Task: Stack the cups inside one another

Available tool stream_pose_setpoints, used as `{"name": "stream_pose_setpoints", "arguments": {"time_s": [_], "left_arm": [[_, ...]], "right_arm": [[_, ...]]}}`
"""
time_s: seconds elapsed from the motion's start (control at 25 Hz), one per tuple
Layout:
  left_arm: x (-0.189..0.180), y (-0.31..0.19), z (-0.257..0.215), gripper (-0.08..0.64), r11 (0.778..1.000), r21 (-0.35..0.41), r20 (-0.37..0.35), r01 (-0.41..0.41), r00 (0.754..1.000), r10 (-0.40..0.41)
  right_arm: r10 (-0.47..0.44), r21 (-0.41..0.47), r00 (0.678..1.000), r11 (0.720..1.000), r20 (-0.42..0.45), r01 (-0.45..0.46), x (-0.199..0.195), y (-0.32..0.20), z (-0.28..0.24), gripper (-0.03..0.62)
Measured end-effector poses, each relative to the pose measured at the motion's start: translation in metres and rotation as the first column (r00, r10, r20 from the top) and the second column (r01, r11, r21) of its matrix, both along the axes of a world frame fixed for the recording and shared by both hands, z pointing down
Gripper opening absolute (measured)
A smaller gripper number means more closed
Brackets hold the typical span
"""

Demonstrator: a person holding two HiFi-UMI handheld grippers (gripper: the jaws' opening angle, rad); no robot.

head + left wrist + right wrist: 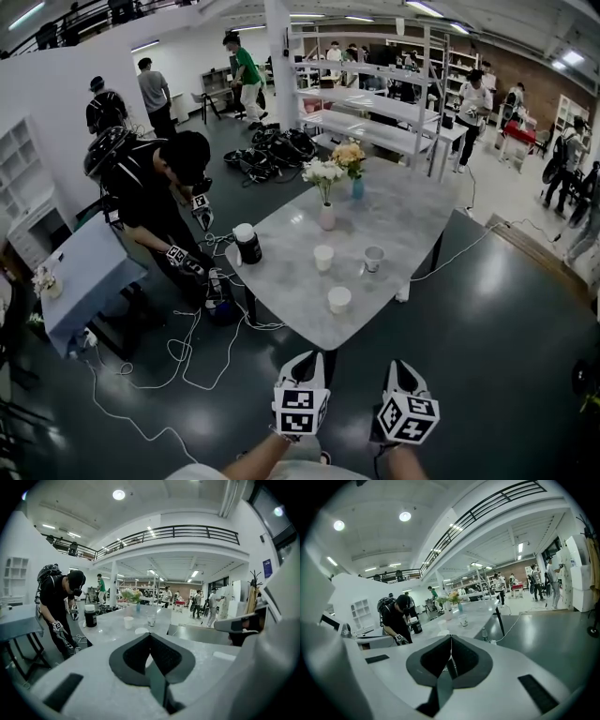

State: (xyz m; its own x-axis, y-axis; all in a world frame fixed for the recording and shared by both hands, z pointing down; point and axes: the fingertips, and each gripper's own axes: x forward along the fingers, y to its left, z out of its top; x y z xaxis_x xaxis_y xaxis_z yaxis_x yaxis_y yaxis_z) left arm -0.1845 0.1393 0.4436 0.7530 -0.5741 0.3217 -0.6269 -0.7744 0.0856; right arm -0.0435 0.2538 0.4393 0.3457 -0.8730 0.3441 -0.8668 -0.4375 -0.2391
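**Both grippers clenched and empty, three cups still apart on the table**

The step in hand is judged to be the approach, since no cup is yet nested in another. The left gripper [302,367] is held short of the near edge of the grey table [412,216], with its jaws pressed together on nothing. A far white cup [323,258] stands well ahead of its tips. A near white cup [339,299] sits ahead and slightly right of them, closest of the three to both grippers. A translucent cup [374,259] stands beside the far white cup but apart from it, well ahead of the right gripper [403,373] and a little to its left. That gripper's jaws are likewise clamped together and empty.

To do the step well, the jaws should be opened before the cups are reached. One cup is best pinched by its wall near the rim while the receiving cup is steadied by the other gripper. It should then be lowered straight down, mouth up. Light cups are likely to tip if nudged sideways.

No writing can be read on the cups. Far left of the left gripper, a black jar [247,244] with a white lid carries a label too small to read. The cubes show square patterns only, not words.
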Motion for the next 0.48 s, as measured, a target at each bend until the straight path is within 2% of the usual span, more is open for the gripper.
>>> {"name": "stream_pose_setpoints", "arguments": {"time_s": [0.16, 0.48], "left_arm": [[0.008, -0.008, 0.008, 0.000, 1.000, -0.001, 0.018, -0.009, 1.000, 0.009], [0.042, -0.043, 0.013, 0.000, 1.000, -0.002, 0.001, 0.001, 1.000, -0.001]], "right_arm": [[0.017, -0.011, 1.000, 1.000, 0.021, -0.017, 0.012, -0.002, 0.011, 0.008], [0.008, -0.013, 1.000, 1.000, 0.028, -0.008, 0.042, -0.031, 0.020, 0.008]]}}
